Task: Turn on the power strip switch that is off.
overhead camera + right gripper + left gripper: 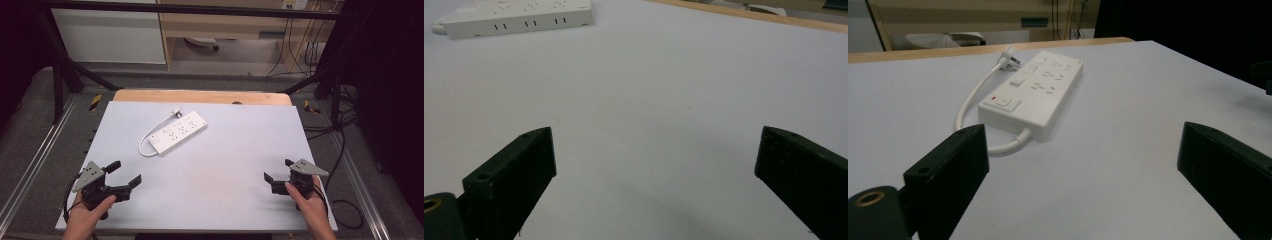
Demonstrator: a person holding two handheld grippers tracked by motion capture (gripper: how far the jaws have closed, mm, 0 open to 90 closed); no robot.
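A white power strip (179, 132) lies flat on the table (225, 190), set at a slant in the far-left part of the top, closer to the far edge than to the near one. It is a long, smooth plastic block with rounded corners; its upper face carries rows of socket holes and, at the nearer end, a square switch (1003, 102) with a small red mark beside it. A round white cord (150, 136) leaves that nearer end, curls in a loop on the table and runs back along the strip's left side to a plug (175, 113) lying just beside the far end; its prongs look metallic, though they are too small to be sure.

The tabletop is a matte, pale grey sheet with a strip of bare wood (200, 96) along its far edge.

The left gripper (124, 176) rests near the near-left corner, held in a hand (87, 215), its blocky black jaws spread wide apart and holding nothing. The right gripper (279, 170) sits near the near-right corner in the other hand (310, 202), jaws likewise wide apart. Both are well apart from the strip.
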